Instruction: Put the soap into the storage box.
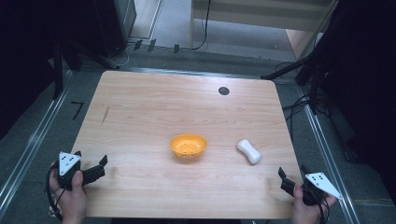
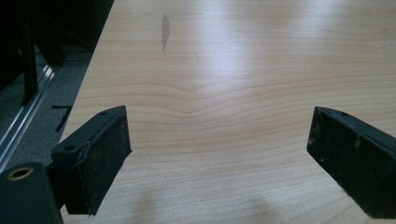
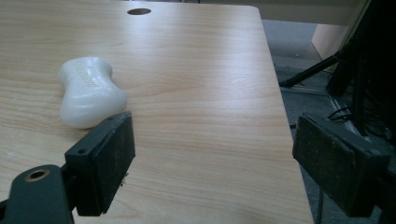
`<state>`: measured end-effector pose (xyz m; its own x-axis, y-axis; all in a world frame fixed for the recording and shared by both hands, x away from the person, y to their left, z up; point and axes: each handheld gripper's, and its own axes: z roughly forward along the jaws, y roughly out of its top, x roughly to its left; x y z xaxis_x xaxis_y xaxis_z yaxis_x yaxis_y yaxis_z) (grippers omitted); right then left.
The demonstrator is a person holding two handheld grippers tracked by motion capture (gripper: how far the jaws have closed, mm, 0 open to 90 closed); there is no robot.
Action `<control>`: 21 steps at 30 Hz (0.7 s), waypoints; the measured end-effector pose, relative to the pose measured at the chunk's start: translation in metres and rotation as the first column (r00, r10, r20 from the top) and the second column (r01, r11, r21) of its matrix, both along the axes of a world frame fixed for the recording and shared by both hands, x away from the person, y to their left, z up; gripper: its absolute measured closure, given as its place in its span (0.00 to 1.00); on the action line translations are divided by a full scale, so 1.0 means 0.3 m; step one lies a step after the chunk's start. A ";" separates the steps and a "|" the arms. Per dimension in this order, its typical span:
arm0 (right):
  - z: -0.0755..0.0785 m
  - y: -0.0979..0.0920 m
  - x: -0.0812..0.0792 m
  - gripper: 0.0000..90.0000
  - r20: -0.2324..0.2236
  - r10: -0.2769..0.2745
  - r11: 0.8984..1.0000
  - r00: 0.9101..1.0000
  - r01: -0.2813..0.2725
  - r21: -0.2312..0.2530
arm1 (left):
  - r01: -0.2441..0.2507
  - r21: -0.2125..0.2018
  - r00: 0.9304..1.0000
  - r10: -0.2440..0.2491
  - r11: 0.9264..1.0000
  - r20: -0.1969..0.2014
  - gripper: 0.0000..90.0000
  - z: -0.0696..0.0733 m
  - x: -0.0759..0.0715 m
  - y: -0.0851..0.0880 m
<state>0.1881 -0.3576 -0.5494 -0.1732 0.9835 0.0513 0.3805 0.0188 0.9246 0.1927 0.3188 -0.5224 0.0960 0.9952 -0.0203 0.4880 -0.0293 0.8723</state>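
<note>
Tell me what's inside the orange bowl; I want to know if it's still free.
The orange bowl looks empty: only its dotted inner bottom shows. Its near inner wall is hidden behind the rim.

On the light wooden table point(image 1: 140, 116) sit one shallow orange plastic bowl point(image 1: 188, 145) and one white waisted soap-like bar point(image 1: 249, 151). Two black two-jaw grippers are present, one per hand: left gripper point(image 1: 95, 171), right gripper point(image 1: 286, 181).

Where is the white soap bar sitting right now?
In the high view the white soap bar lies on the table, right of the orange bowl and apart from it, ahead of the open right gripper.
</note>
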 end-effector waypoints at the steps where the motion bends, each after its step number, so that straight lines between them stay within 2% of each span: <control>1: 0.000 -0.001 0.000 0.16 -0.003 0.008 1.000 1.000 -0.008 0.009 | 0.001 0.001 1.000 -0.001 1.000 0.000 0.08 0.000 0.000 0.000; 5: 0.000 -0.005 0.005 0.16 -0.039 0.049 0.999 0.998 -0.048 0.026 | 0.000 0.008 1.000 0.000 1.000 0.002 0.08 0.000 0.000 -0.003; 9: 0.000 0.022 0.003 0.18 -0.054 0.047 0.998 0.997 -0.050 -0.046 | 0.003 0.009 1.000 -0.003 1.000 0.000 0.08 0.000 0.000 -0.004; 10: 0.000 0.022 0.003 0.18 -0.054 0.047 0.998 0.997 -0.050 -0.046 | 0.003 0.009 1.000 -0.003 1.000 0.000 0.08 0.000 0.000 -0.004; 11: 0.000 0.031 0.007 0.20 -0.078 0.058 0.996 0.995 -0.063 -0.066 | 0.004 0.009 1.000 -0.004 1.000 0.001 0.08 -0.001 0.001 -0.004; 14: 0.007 0.039 0.014 0.24 -0.104 0.079 0.992 0.991 -0.088 -0.086 | 0.006 0.015 1.000 -0.006 1.000 -0.003 0.08 0.000 0.001 -0.005; 18: 0.024 0.048 0.028 0.24 -0.134 0.111 0.985 0.985 -0.127 -0.116 | 0.008 0.018 1.000 -0.008 1.000 -0.001 0.08 -0.001 0.001 -0.006; 19: 0.034 0.055 0.045 0.24 -0.174 0.140 0.979 0.975 -0.162 -0.124 | 0.007 0.019 1.000 -0.007 1.000 -0.001 0.08 -0.001 0.002 -0.007; 21: 0.042 0.061 0.061 0.28 -0.214 0.167 0.972 0.963 -0.197 -0.125 | 0.007 0.021 1.000 -0.007 1.000 -0.002 0.08 -0.001 0.001 -0.008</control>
